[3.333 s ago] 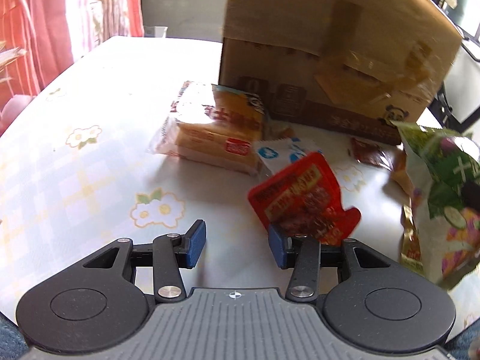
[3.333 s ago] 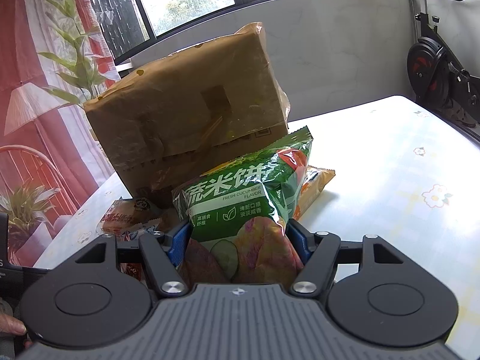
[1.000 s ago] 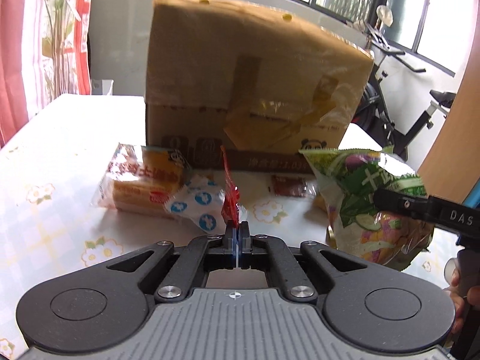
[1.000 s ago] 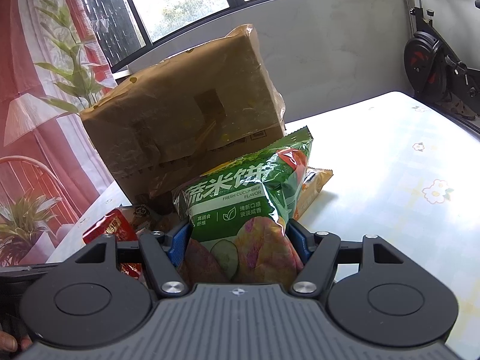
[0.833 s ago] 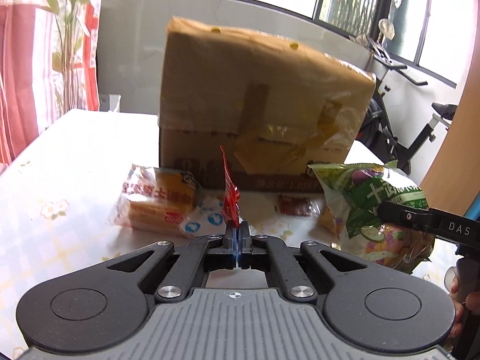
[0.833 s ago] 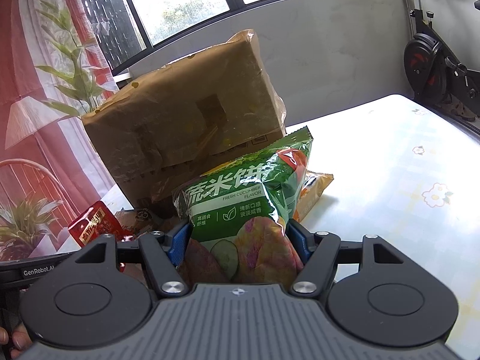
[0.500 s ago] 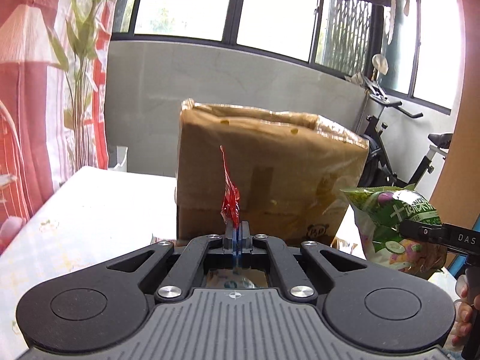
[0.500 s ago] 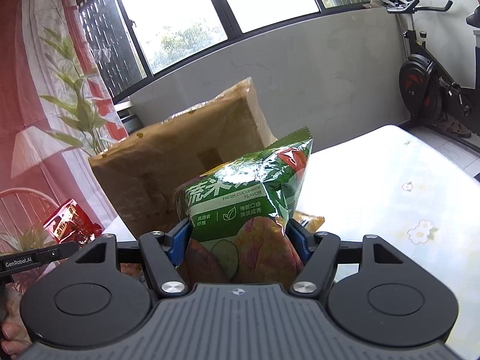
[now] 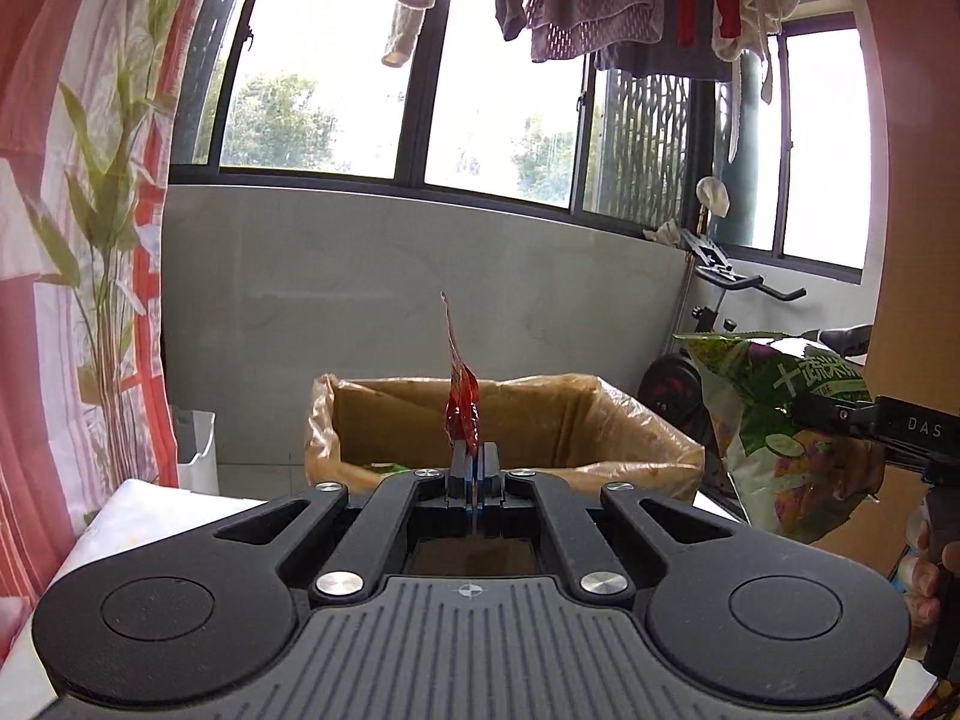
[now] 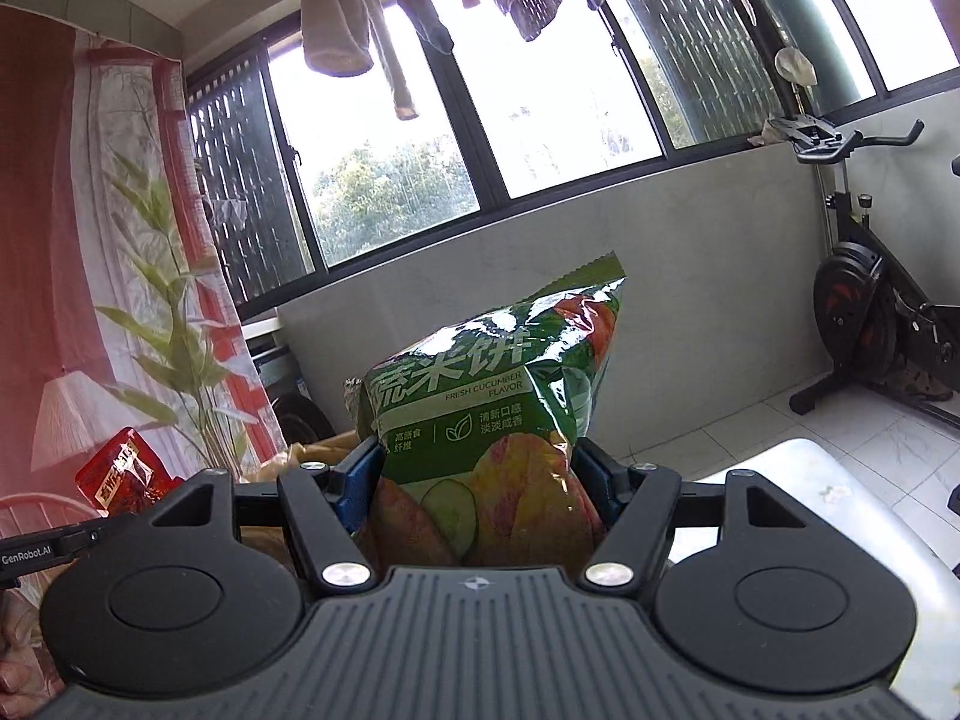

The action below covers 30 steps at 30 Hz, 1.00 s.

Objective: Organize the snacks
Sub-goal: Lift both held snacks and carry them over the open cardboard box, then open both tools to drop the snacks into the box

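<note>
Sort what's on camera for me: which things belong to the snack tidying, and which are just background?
Part of the job:
- red snack packet, in the left gripper
- green cucumber chips bag, in the right gripper
- open cardboard box

Just background:
- exercise bike
- hanging laundry
- curtain

Left gripper [image 9: 474, 468] was clamped on a thin red snack packet [image 9: 461, 405] standing edge-on, just in front of the open cardboard box [image 9: 504, 420] — plastic-lined. At right, the right gripper [image 9: 840, 414] held a green snack bag [image 9: 780, 438] beside the box.
</note>
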{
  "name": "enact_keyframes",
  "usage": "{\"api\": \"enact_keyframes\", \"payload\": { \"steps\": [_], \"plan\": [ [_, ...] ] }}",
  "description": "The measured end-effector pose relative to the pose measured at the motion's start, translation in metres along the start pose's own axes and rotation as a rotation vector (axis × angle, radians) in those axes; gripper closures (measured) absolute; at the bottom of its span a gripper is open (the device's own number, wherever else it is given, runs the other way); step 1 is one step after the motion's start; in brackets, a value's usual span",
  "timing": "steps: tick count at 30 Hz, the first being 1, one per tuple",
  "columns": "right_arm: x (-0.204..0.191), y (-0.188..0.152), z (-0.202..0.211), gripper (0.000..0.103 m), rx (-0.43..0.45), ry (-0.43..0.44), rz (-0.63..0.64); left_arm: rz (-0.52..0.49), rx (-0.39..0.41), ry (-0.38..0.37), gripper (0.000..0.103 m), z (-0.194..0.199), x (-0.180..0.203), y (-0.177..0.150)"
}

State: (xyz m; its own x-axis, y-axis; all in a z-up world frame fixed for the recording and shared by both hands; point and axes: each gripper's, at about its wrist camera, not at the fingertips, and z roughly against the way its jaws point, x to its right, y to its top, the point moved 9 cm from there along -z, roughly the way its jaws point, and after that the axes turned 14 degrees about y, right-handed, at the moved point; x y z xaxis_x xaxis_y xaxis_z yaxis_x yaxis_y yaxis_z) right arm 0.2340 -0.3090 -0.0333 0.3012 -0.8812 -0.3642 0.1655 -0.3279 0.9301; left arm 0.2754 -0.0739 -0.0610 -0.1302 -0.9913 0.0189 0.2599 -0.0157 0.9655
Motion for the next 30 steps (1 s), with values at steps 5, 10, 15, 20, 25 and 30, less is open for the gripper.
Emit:
{"api": "enact_keyframes", "payload": {
  "steps": [5,10,15,20,25,30],
  "plan": [
    [-0.012,0.025,-0.044,0.035,0.012,0.026,0.077,0.001,-0.003,-0.025,0.101,-0.028,0.006,0.022],
    [-0.018,0.035,-0.104,0.035,-0.004,0.034,0.159,0.043,-0.046,-0.037,0.101,-0.075,0.002,0.033],
    [-0.009,0.022,-0.165,0.035,-0.081,0.016,0.165,0.042,-0.103,-0.024,0.101,-0.122,-0.001,0.032],
    [-0.001,-0.007,-0.199,0.035,-0.199,0.002,0.143,0.025,-0.171,-0.018,0.101,-0.154,0.001,0.022],
    [0.011,-0.029,-0.206,0.031,-0.298,-0.043,0.104,0.000,-0.241,-0.054,0.091,-0.171,0.008,0.008],
    [0.012,-0.033,-0.198,0.018,-0.327,-0.034,0.089,-0.002,-0.228,-0.052,0.056,-0.167,0.006,0.009]
  ]
}}
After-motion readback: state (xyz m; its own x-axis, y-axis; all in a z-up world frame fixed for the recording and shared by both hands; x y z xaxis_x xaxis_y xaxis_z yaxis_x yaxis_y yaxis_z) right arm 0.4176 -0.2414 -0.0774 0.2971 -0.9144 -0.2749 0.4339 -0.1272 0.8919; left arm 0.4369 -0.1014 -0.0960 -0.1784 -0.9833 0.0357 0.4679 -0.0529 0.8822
